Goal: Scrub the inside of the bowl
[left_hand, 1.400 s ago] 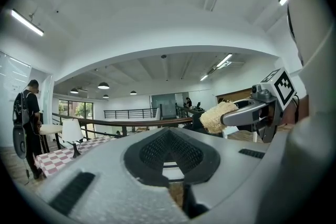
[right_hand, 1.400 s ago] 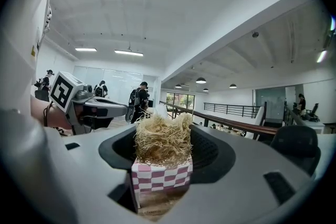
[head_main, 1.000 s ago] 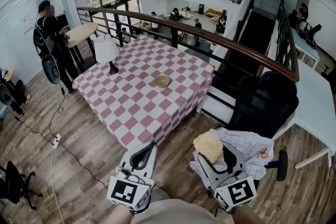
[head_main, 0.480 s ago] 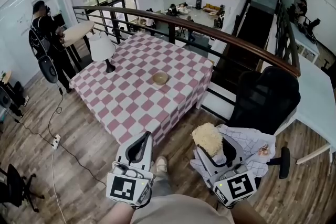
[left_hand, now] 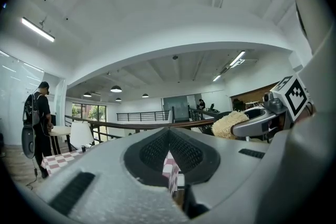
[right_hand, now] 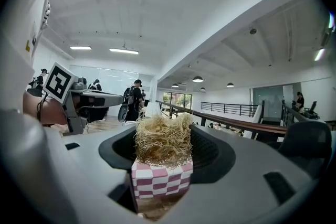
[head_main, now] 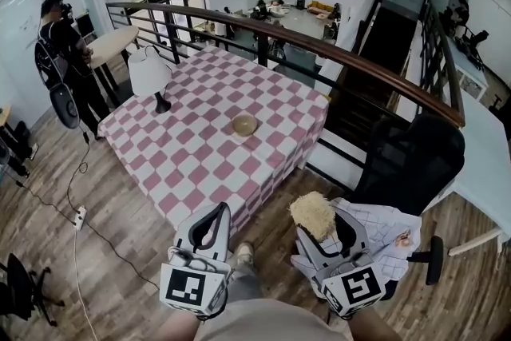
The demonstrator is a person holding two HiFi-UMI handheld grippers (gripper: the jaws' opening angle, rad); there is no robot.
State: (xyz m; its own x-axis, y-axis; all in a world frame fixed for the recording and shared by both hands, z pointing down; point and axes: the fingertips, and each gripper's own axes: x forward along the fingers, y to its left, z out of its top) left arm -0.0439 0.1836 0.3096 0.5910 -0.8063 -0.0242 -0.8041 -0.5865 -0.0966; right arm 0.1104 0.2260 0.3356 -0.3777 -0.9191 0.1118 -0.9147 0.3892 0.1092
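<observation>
The right gripper (head_main: pixel 324 239) pinches a straw-coloured scrubber (head_main: pixel 311 212). The left gripper (head_main: pixel 214 213) is pressed together, empty. The bowl (head_main: pixel 244 124) sits on the checkered counter (head_main: pixel 192 165).

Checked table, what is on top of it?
The checked table carries a small bowl near its middle and a white lamp by its far left corner. Whether the bowl holds anything is too small to tell.

Grippers side by side, lower centre
Left gripper (head_main: pixel 213 213) is pointing forward, jaws pressed together and empty; right gripper (head_main: pixel 322 239) is clamping a straw scrubber (head_main: pixel 312 212).
</observation>
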